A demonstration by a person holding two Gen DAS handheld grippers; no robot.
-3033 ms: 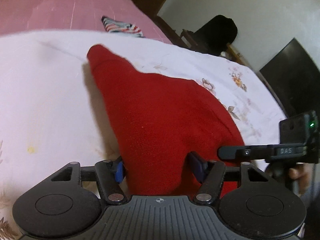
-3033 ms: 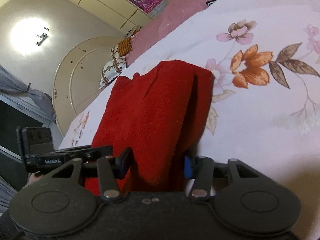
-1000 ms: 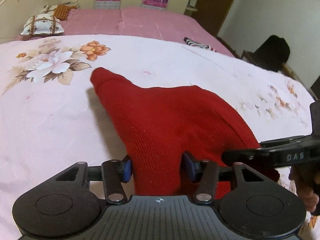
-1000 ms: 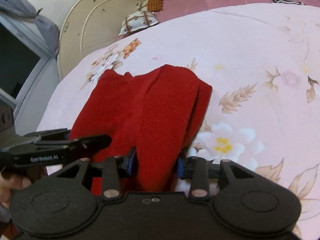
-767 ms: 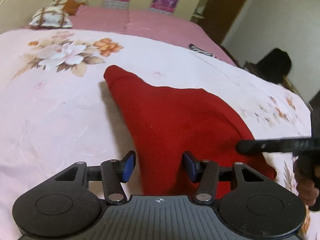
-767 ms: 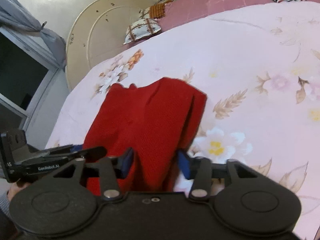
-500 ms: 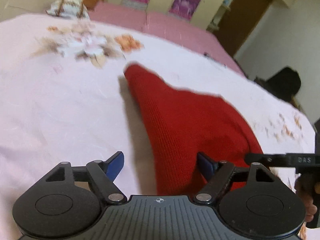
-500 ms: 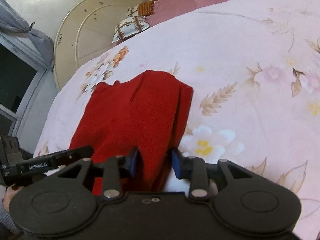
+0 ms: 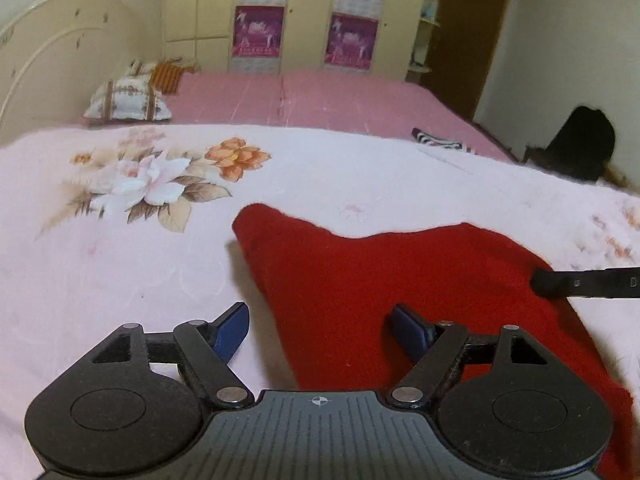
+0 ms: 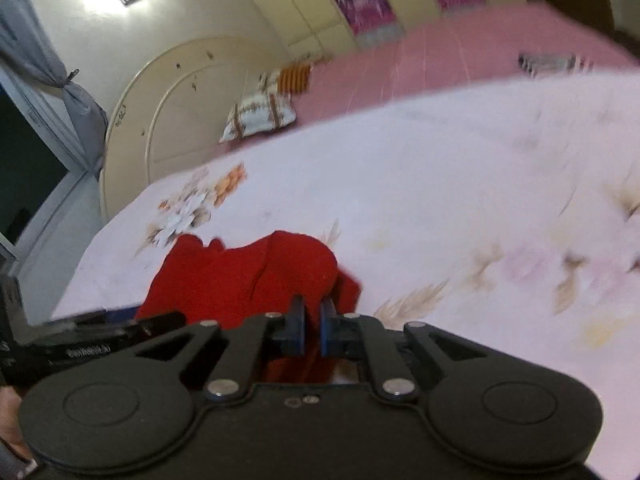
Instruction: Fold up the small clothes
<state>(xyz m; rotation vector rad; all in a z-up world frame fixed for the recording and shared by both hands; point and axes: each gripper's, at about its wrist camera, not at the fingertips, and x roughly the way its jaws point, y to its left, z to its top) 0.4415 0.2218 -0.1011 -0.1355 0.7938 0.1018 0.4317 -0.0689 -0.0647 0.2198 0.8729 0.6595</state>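
Right wrist: tongs (image 10: 311,312) pinching red garment (image 10: 248,276)

A bed (image 9: 360,176) covered by a pale floral sheet carried a red knitted garment (image 9: 384,280) lying on it. Farther back, a pillow (image 9: 128,100) and a small striped cloth (image 9: 438,142) lay on pink bedding.

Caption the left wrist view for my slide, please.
Left gripper open over a red garment on a floral bedsheet.

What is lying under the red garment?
The red garment lies on the floral bedsheet, which shows all around it. Whether anything else is beneath the cloth cannot be seen, because it covers that spot.
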